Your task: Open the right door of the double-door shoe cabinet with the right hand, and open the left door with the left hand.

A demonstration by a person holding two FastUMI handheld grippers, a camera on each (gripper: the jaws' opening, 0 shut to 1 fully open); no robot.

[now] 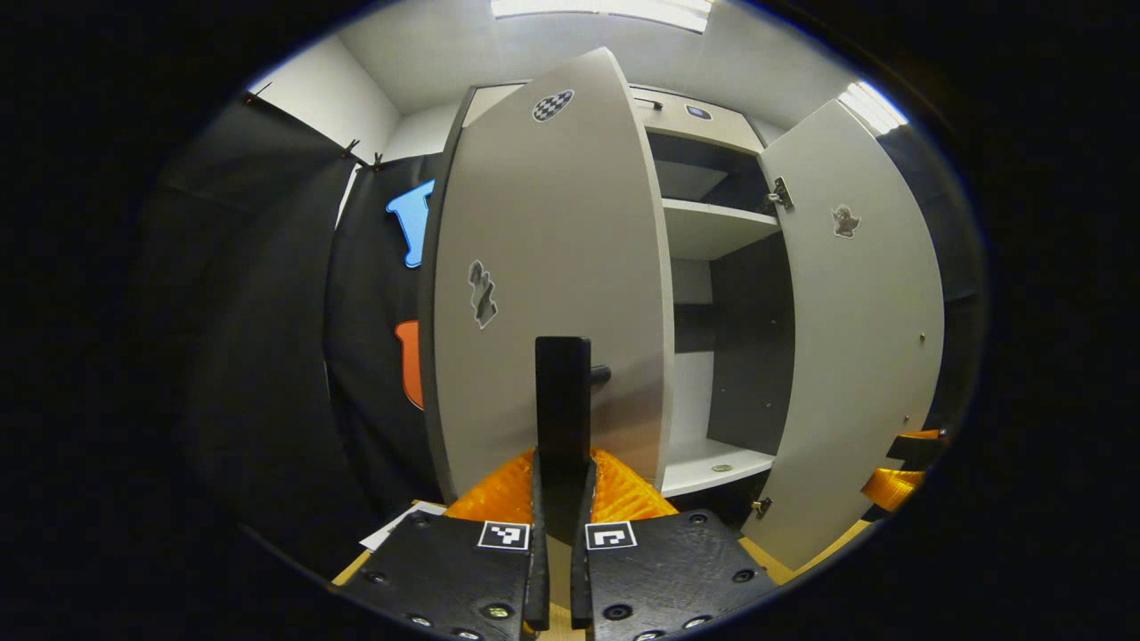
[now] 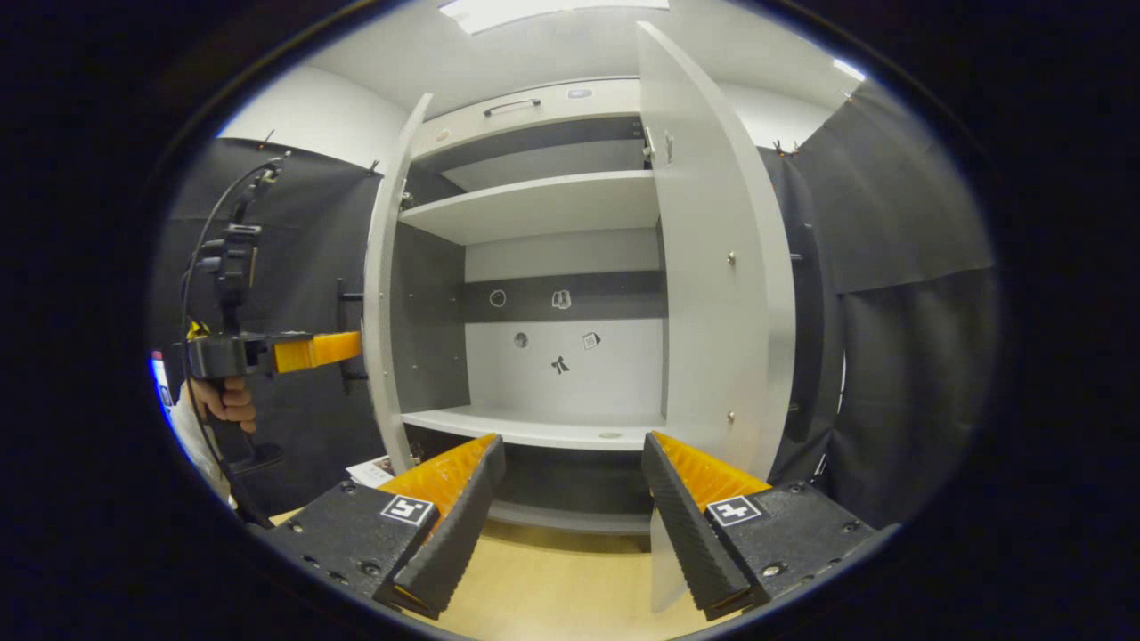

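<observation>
Clenched on the dark bar handle (image 1: 563, 392) of the left door (image 1: 543, 285), the left gripper (image 1: 561, 499) has that door swung well out from the shoe cabinet (image 1: 712, 231); the right door (image 1: 855, 338) stands open beyond. If the pull runs off the hinge arc, the handle may slip from the fingers.

Right gripper view: the right gripper (image 2: 570, 499) hangs released (holding nothing) before the open shelves (image 2: 534, 205), its right finger just beside the right door's edge and liable to knock it.
</observation>
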